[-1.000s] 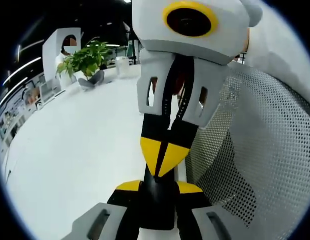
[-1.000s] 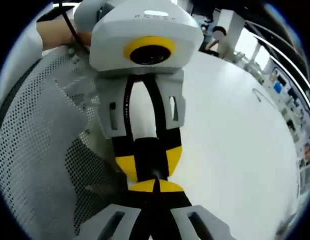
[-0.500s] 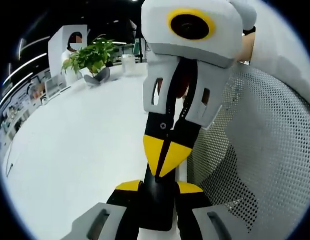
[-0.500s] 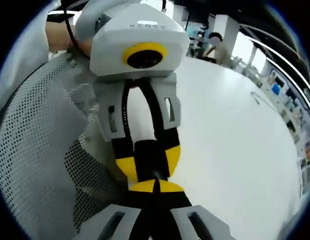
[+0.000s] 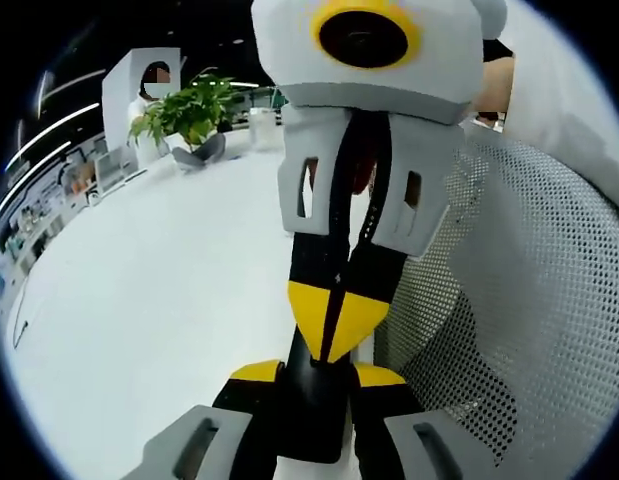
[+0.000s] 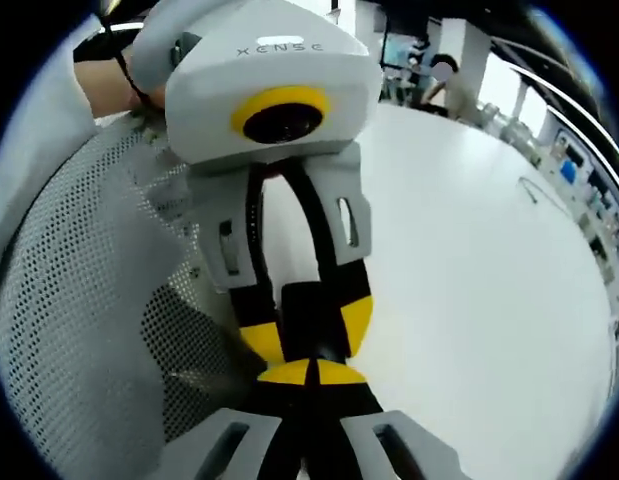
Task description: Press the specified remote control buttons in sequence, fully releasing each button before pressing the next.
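Observation:
A black remote [image 5: 311, 405] stands end-on between the yellow-tipped jaws of my left gripper [image 5: 317, 376], which is shut on it. My right gripper [image 5: 331, 345] comes down from the top of the left gripper view, shut, its yellow point resting against the remote's upper end. In the right gripper view my right gripper [image 6: 309, 373] is shut at the bottom. Facing it is the left gripper [image 6: 311, 328] with the black remote [image 6: 311, 315] clamped between its yellow pads. The remote's buttons are hidden.
A white table [image 5: 159, 270] spreads out under both grippers. A grey mesh chair back [image 5: 519, 300] is close beside them, and it is also in the right gripper view [image 6: 79, 300]. A potted plant [image 5: 184, 115] and a person stand at the far edge.
Both grippers stay tip to tip on the remote. The views have shifted slightly with the hands; the right gripper's housing looks a little closer in the left gripper view.

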{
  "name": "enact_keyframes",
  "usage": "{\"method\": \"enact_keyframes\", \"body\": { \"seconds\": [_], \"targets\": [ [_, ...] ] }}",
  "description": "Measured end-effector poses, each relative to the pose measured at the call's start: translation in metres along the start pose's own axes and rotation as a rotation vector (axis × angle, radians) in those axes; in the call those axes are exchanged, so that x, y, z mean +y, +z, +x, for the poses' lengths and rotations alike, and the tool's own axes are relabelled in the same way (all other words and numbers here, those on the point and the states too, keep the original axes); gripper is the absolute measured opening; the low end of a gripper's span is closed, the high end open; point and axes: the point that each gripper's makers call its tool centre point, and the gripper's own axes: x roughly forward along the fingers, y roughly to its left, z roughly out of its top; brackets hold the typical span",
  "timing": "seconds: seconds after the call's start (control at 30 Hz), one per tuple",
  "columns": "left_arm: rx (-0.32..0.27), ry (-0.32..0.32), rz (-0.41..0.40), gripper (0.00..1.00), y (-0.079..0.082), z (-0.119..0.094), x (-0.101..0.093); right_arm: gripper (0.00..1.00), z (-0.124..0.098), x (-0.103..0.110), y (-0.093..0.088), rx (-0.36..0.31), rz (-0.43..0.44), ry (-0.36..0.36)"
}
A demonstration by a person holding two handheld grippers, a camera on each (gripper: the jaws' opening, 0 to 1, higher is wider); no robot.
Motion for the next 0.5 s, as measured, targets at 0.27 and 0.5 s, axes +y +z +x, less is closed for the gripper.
{"method": "enact_keyframes", "body": {
  "seconds": [0.27,0.5],
  "targets": [
    [0.002,0.001,0.000,0.25,0.0004,0.0004,0.0002,0.00,0.0029,0.0013,-0.0012,0.106,-0.047,-0.049],
    [0.002,0.010,-0.006,0.26,0.0010,0.0005,0.0017,0.00,0.0038,0.0005,-0.0012,0.134,-0.105,-0.049]
  ]
}}
